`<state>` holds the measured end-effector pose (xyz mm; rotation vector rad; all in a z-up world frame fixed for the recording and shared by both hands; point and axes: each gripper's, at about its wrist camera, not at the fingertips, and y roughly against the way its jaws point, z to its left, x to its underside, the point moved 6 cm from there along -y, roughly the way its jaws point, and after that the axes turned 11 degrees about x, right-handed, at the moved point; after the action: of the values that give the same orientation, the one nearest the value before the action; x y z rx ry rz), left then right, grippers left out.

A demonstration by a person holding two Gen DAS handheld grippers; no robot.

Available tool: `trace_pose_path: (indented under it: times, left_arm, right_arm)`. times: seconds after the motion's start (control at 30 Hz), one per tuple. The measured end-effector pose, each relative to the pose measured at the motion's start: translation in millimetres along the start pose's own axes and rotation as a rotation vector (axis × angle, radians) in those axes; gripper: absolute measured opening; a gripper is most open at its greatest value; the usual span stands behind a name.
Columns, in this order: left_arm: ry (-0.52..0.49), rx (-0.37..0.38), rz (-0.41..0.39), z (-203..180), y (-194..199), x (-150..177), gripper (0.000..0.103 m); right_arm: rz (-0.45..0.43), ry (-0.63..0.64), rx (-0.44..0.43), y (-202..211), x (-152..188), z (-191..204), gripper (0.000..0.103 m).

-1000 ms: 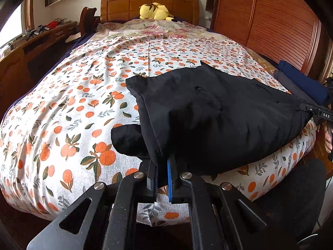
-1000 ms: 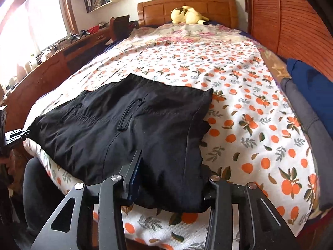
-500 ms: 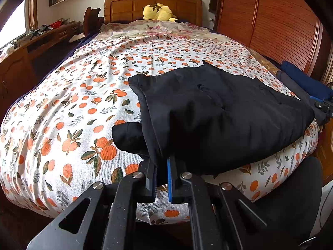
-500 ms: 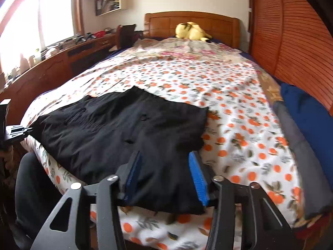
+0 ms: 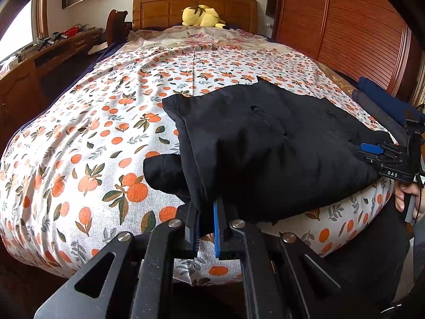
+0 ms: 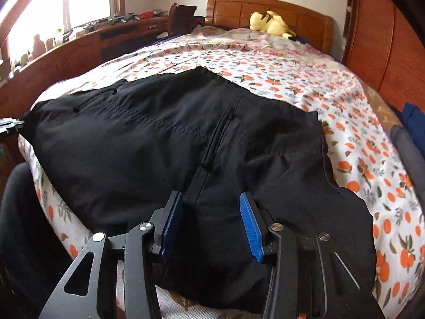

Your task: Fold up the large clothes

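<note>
A black garment (image 5: 265, 143), folded pants by the look of them, lies across the near end of the bed (image 5: 79, 138). My left gripper (image 5: 205, 226) is shut on the garment's near left edge, with cloth pinched between the blue pads. My right gripper (image 6: 211, 220) is open, its blue pads either side of the cloth at the garment's (image 6: 159, 143) near right edge, not pinching it. The right gripper also shows in the left wrist view (image 5: 382, 154) at the garment's far right side. The left gripper's tip shows at the left edge of the right wrist view (image 6: 10, 125).
The bed has an orange-print sheet (image 6: 292, 79) and a wooden headboard (image 5: 194, 8) with a yellow plush toy (image 5: 203, 17). A wooden desk (image 5: 39, 61) runs along the left. Folded blue and grey clothes (image 5: 382, 101) lie at the bed's right edge by a wooden wardrobe (image 5: 345, 34).
My right gripper drew back from the garment, then moved forward over its near right edge, jaws open throughout. My left gripper stayed shut on the left edge.
</note>
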<state>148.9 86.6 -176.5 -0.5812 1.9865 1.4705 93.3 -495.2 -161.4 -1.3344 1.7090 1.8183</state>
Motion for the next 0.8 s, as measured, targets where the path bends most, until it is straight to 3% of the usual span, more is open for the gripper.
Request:
trace_pose_path:
  times: [0.17, 0.27, 0.57, 0.8]
  left_arm:
    - [0.014, -0.011, -0.007, 3.4, 0.4, 3.5, 0.011]
    - [0.028, -0.009, -0.017, 5.8, 3.8, 6.2, 0.011]
    - [0.048, 0.018, -0.017, 12.7, 2.4, 15.3, 0.012]
    - [0.029, 0.04, -0.009, 9.4, 1.0, 12.8, 0.012]
  right_arm:
    - [-0.005, -0.011, 0.025, 0.6, -6.3, 0.6, 0.046]
    - [-0.051, 0.008, 0.059, 11.9, -10.1, 8.4, 0.046]
    - [-0.107, 0.051, -0.048, 22.5, -34.0, 62.7, 0.046]
    - [-0.05, 0.08, -0.075, -13.1, -22.9, 82.1, 0.046]
